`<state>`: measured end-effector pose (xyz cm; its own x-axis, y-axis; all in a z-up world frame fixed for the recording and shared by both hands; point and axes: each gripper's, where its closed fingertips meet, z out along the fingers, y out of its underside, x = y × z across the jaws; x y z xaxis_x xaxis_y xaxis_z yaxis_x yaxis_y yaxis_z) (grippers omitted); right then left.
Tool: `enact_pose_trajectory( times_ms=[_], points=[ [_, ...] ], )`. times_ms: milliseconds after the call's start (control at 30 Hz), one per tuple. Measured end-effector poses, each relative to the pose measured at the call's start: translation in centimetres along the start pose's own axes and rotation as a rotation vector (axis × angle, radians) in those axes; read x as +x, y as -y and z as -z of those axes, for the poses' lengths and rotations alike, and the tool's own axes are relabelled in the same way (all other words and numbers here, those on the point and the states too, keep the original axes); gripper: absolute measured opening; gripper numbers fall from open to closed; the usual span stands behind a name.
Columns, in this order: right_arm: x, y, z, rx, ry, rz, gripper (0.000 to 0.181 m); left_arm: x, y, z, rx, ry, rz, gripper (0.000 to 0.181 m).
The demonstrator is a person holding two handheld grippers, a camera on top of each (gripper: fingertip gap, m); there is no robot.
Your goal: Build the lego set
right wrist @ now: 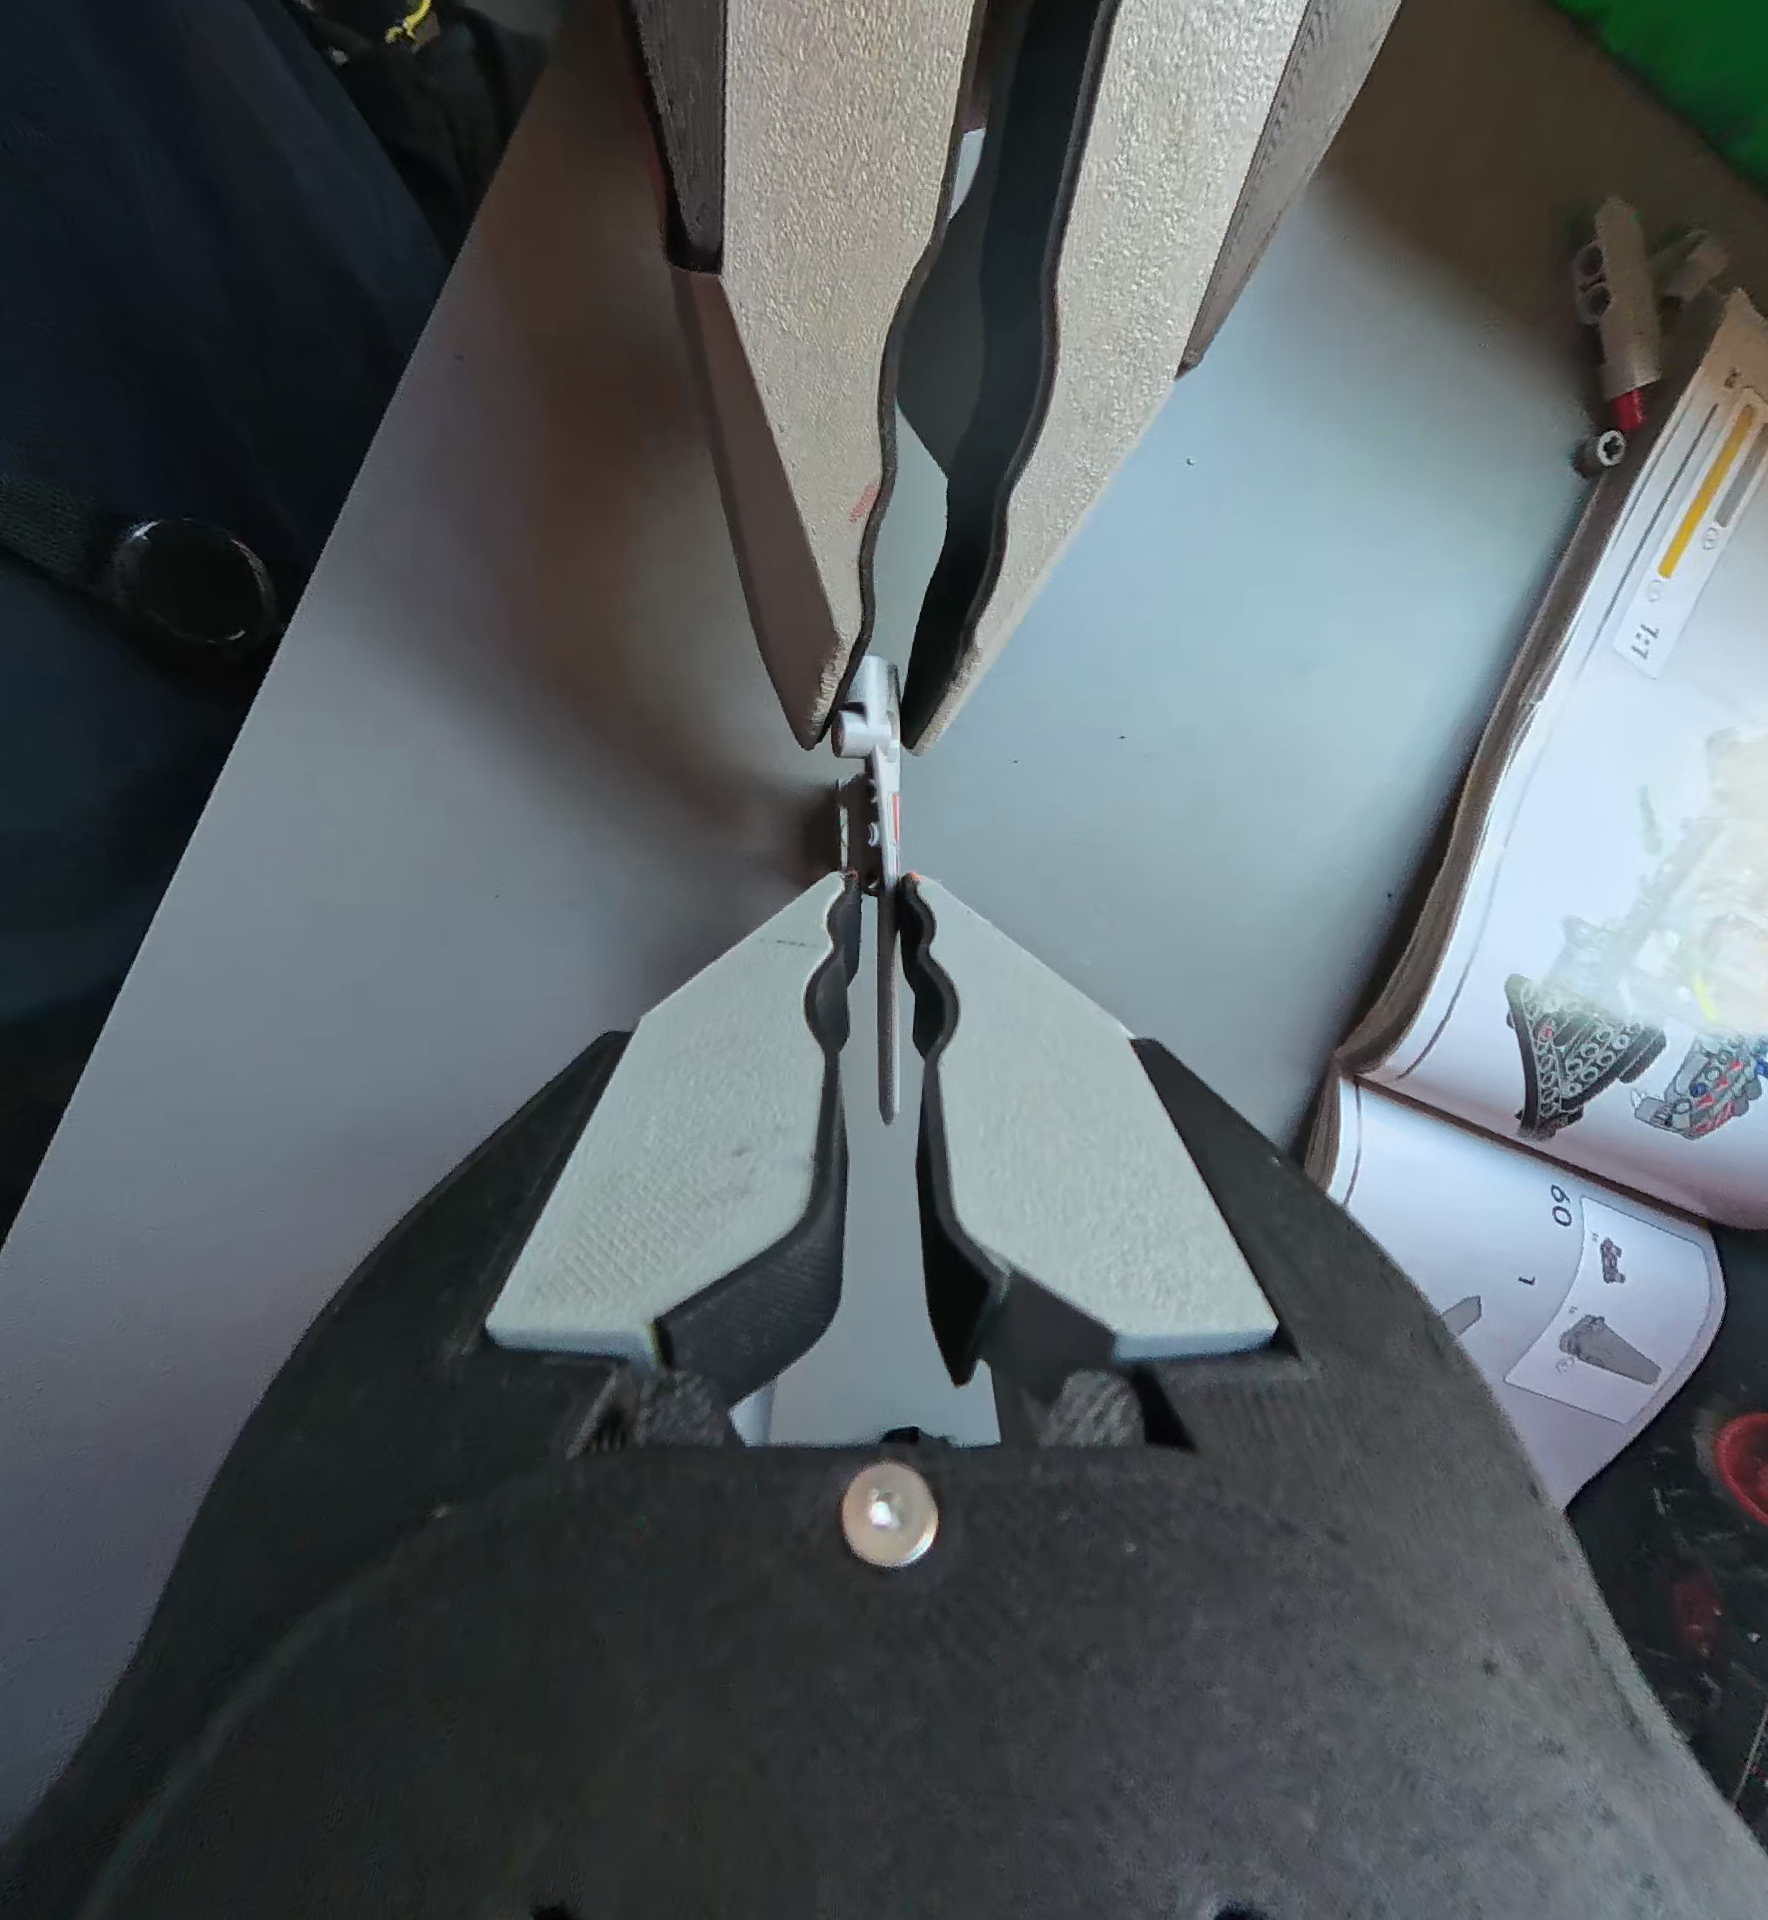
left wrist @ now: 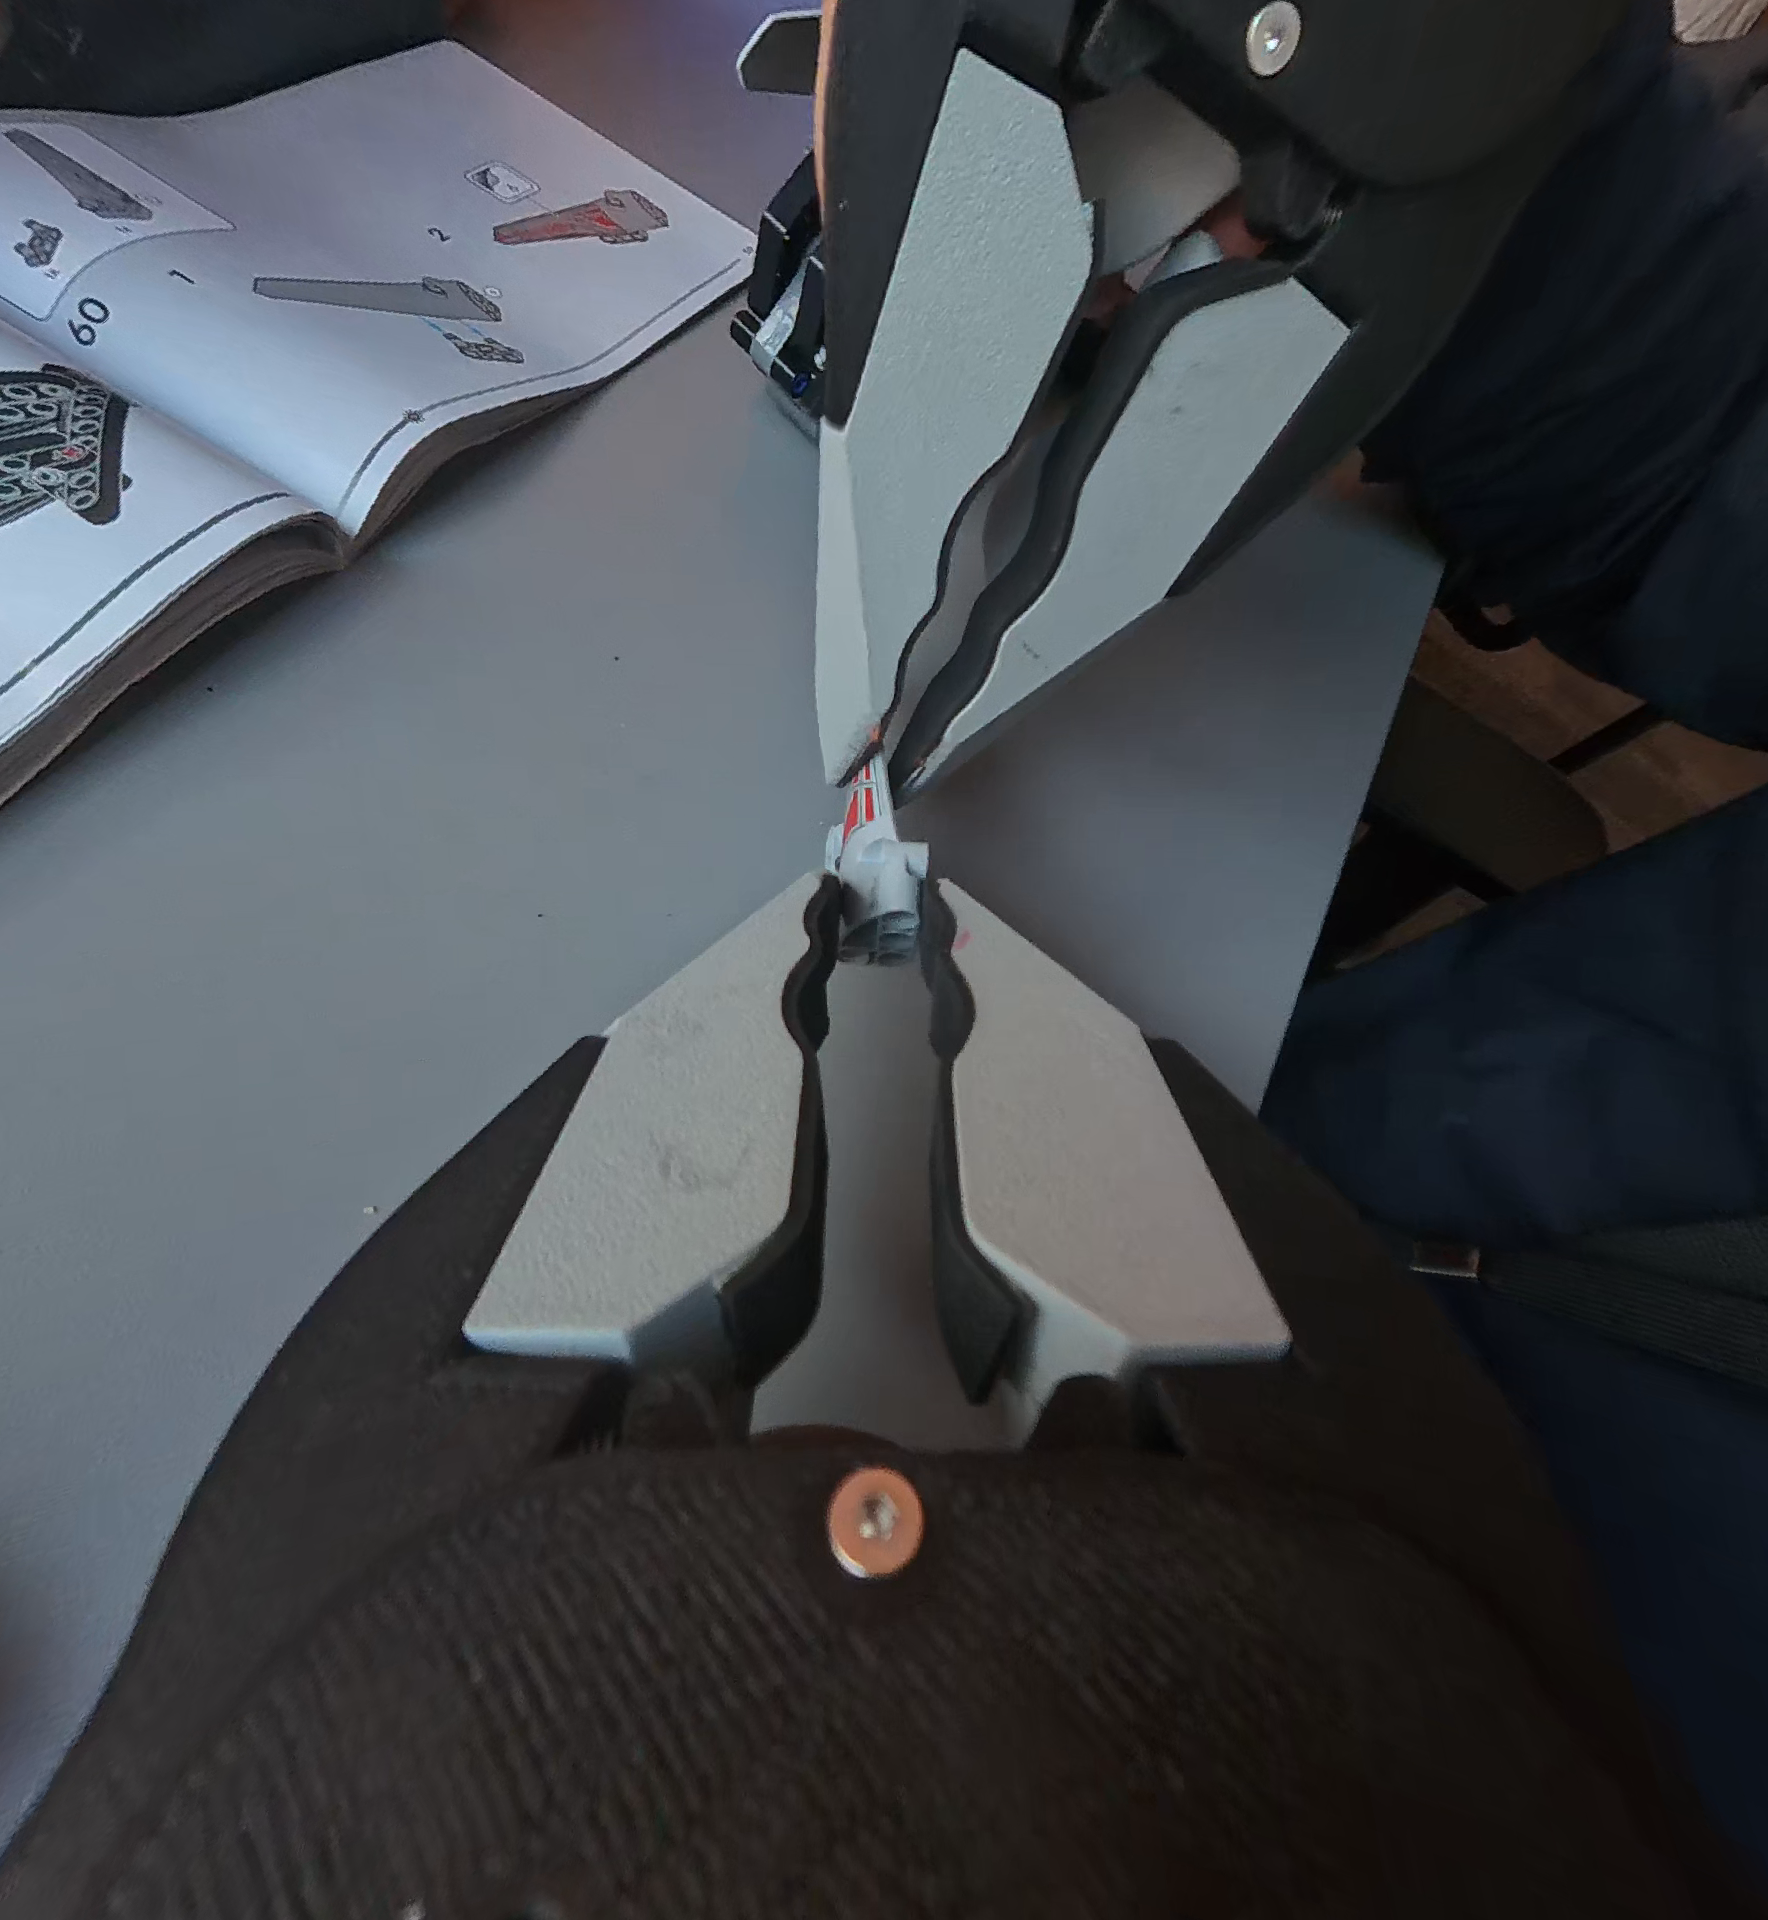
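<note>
The left gripper point(left wrist: 878, 914) and right gripper point(right wrist: 875, 883) meet tip to tip, each with jaws nearly closed, pinching.

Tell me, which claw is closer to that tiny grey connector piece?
Left. The left gripper pinches the grey connector between its fingertips. The right gripper sits just beyond it, tip to tip, clamping the red-striped panel that meets the connector.

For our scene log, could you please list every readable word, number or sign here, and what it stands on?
I locate writing here but do not quote it.
Instruction booklet: printed numerals beside the build diagrams, legible.
yellow bar on the booklet page: small marking beside it, legible.
Lego piece: red stripes only, no text.
Elsewhere: none seen.
</note>
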<state>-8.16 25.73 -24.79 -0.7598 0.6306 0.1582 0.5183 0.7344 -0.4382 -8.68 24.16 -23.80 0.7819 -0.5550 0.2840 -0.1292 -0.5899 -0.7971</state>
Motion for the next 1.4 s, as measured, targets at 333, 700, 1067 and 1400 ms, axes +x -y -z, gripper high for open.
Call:
enact_pose_trajectory(
  times_ms=[333,700,1067,1400],
  points=[
    [0.0,0.0,-0.1,-0.001,0.017,0.001,0.003,-0.2,0.1,0.1,-0.001,-0.009,-0.011,0.013],
    [0.3,0.0,0.3,-0.012,0.024,-0.029,0.002,-0.4,0.7,0.6,0.016,-0.019,-0.04,0.014],
    [-0.3,0.0,0.6,0.027,0.091,-0.143,0.002,0.0,1.0,0.5,0.015,-0.073,-0.147,0.011],
    [0.3,0.1,0.6,0.007,0.06,-0.127,0.0,-0.4,0.5,0.5,-0.019,-0.068,-0.181,0.007]
  ],
)
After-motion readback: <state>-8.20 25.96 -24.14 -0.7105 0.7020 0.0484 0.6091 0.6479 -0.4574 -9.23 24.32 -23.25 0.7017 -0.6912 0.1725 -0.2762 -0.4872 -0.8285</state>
